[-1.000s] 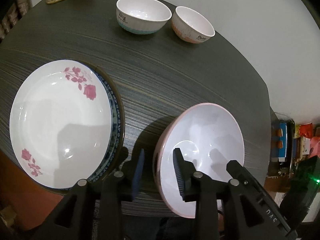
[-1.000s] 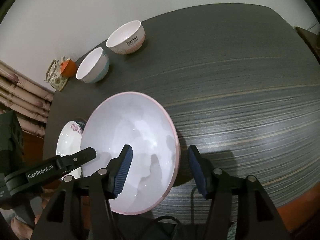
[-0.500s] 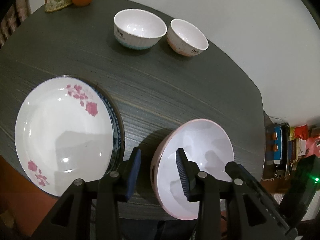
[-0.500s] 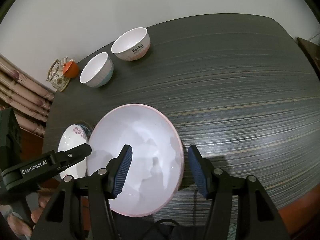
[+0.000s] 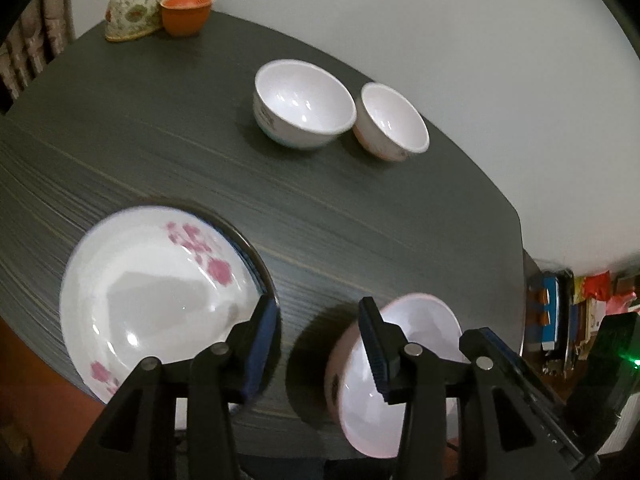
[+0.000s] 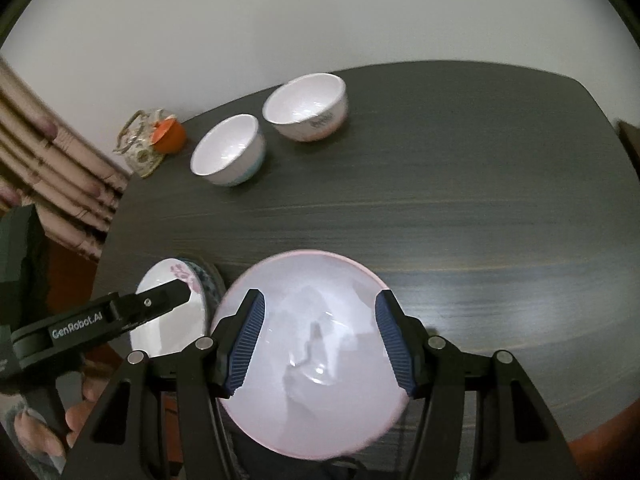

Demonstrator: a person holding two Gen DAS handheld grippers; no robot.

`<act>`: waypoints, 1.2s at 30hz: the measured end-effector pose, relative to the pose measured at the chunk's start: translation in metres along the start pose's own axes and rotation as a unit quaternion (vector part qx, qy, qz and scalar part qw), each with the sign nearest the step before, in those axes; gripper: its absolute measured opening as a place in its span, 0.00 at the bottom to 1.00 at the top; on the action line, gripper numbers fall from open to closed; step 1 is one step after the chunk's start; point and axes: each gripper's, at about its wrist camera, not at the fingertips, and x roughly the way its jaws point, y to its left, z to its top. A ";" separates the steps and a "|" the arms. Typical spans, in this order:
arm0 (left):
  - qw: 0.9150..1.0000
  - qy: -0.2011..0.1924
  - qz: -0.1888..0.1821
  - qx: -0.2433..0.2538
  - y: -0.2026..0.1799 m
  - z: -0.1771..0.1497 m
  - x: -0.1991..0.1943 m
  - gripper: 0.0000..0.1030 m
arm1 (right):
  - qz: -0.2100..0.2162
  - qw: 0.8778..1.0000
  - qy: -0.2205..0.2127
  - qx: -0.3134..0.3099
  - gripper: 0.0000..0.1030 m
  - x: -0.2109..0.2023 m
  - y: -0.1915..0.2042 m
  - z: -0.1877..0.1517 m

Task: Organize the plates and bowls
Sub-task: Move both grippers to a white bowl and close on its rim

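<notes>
A pink-rimmed white plate (image 6: 320, 312) (image 5: 424, 320) lies near the table's front edge. My right gripper (image 6: 320, 344) hovers open over it, and its pads touch nothing. My left gripper (image 5: 320, 344) hangs just left of that plate with its jaws opening. The plate's left rim shows between the left fingers, apart from both pads. A rose-patterned plate (image 5: 160, 296) (image 6: 160, 336) tops a stack at the front left. At the back stand a blue-based bowl (image 5: 304, 104) (image 6: 228, 150) and a pink-based bowl (image 5: 392, 120) (image 6: 306, 106), side by side.
A flowered teapot (image 5: 136, 0) and an orange cup (image 5: 186, 12) stand at the far left corner of the dark table (image 5: 360, 216). A curtain (image 6: 52, 168) hangs left of the table. Shelves with clutter (image 5: 568, 312) stand past the right edge. A hand (image 6: 76, 412) holds the left gripper.
Both grippers have pulled back and up, so more of the table shows. The left jaws have widened and come off the pink-rimmed plate's rim. The right jaws kept their width.
</notes>
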 end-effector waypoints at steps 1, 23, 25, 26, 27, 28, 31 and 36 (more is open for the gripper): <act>1.000 -0.003 0.002 -0.001 0.002 0.004 -0.001 0.43 | 0.002 1.000 -0.001 -0.006 0.53 0.000 0.004 0.004; 0.998 -0.031 0.046 -0.040 0.048 0.115 0.024 0.43 | 0.030 0.998 0.027 -0.056 0.54 0.060 0.071 0.101; 0.997 -0.031 0.042 -0.050 0.053 0.125 0.032 0.43 | 0.036 0.997 0.041 -0.047 0.54 0.076 0.071 0.111; 0.997 -0.031 0.037 -0.055 0.055 0.132 0.038 0.43 | 0.021 0.998 0.048 -0.039 0.54 0.082 0.071 0.114; 0.997 -0.032 0.030 -0.058 0.056 0.137 0.041 0.43 | 0.017 0.998 0.051 -0.036 0.54 0.088 0.071 0.118; 0.997 -0.030 0.025 -0.059 0.057 0.144 0.047 0.43 | 0.015 0.998 0.053 -0.036 0.54 0.093 0.071 0.120; 0.998 -0.026 0.024 -0.060 0.058 0.161 0.056 0.43 | 0.016 0.997 0.065 -0.027 0.54 0.112 0.071 0.130; 0.998 -0.017 0.027 -0.058 0.058 0.175 0.076 0.43 | 0.032 0.996 0.081 0.002 0.54 0.138 0.067 0.144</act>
